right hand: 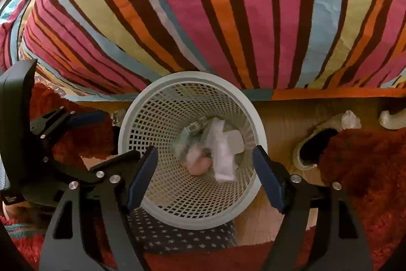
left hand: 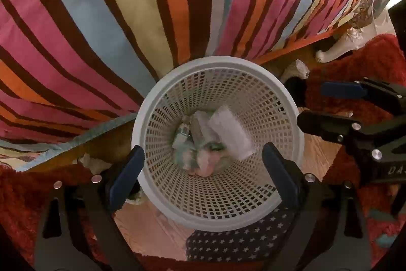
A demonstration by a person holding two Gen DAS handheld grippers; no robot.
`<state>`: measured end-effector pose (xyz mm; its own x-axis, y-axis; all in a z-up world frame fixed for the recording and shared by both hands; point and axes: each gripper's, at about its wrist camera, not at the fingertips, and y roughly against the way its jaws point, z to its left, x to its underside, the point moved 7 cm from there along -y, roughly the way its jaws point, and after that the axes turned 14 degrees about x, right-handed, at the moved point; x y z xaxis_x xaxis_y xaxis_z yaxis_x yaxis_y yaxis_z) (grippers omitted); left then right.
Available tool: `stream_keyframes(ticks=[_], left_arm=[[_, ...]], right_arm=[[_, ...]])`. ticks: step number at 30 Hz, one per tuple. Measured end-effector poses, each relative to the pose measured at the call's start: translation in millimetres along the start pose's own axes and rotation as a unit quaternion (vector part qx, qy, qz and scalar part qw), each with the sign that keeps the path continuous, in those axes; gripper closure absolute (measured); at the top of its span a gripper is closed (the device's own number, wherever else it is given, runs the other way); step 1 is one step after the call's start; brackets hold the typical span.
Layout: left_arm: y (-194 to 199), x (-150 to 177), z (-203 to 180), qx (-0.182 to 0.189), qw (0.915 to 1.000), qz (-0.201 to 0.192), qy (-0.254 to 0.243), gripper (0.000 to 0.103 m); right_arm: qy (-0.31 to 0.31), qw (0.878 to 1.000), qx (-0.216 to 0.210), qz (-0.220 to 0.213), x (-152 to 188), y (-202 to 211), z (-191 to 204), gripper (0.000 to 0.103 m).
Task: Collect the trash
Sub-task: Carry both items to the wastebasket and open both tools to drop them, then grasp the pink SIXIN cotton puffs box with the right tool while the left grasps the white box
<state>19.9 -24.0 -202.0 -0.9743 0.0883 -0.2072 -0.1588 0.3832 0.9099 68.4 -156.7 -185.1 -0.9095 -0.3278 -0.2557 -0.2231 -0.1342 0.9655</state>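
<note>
Below, both claws gape empty over the mesh basket (left hand: 157,118) holding crumpled trash (left hand: 228,133).

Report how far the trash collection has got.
Done: crumpled wrappers and paper already lie at the bottom of the white basket. In hand: nothing; the left gripper and right gripper hover over the basket with jaws open and empty. Left: a white crumpled scrap lies on the floor by the bed, and another scrap sits under the bed's edge.
</note>
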Motion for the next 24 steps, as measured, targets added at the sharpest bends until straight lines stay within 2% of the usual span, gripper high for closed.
stream_keyframes(ticks=[4, 8, 13, 15, 17, 20, 24], left_arm=[[7, 0, 6, 0.001, 0.9999, -0.014, 0.008, 0.012], [28, -7, 9, -0.002, 0.9987, -0.050, 0.014, 0.012], [88, -29, 8, 0.008, 0.9942, -0.106, 0.014, 0.012], [123, -46, 8, 0.014, 0.9909, -0.134, 0.009, 0.012], [161, -71, 12, 0.002, 0.9861, -0.166, 0.001, 0.012], [205, -114, 24, -0.018, 0.9779, -0.209, -0.003, 0.012], [260, -196, 64, -0.055, 0.9556, -0.288, 0.030, 0.012]], right_arm=[[-0.008, 1.000, 0.001, -0.005, 2, -2, -6, 0.030], [-0.008, 0.999, -0.007, -0.030, -2, 12, -4, 0.030], [0.023, 0.992, -0.020, -0.121, -29, 64, 1, 0.030], [0.040, 0.985, -0.026, -0.165, -47, 91, 3, 0.030], [0.060, 0.974, -0.034, -0.216, -73, 122, 7, 0.030], [0.079, 0.959, -0.035, -0.268, -111, 151, 9, 0.030], [0.097, 0.940, -0.056, -0.323, -178, 179, 20, 0.030]])
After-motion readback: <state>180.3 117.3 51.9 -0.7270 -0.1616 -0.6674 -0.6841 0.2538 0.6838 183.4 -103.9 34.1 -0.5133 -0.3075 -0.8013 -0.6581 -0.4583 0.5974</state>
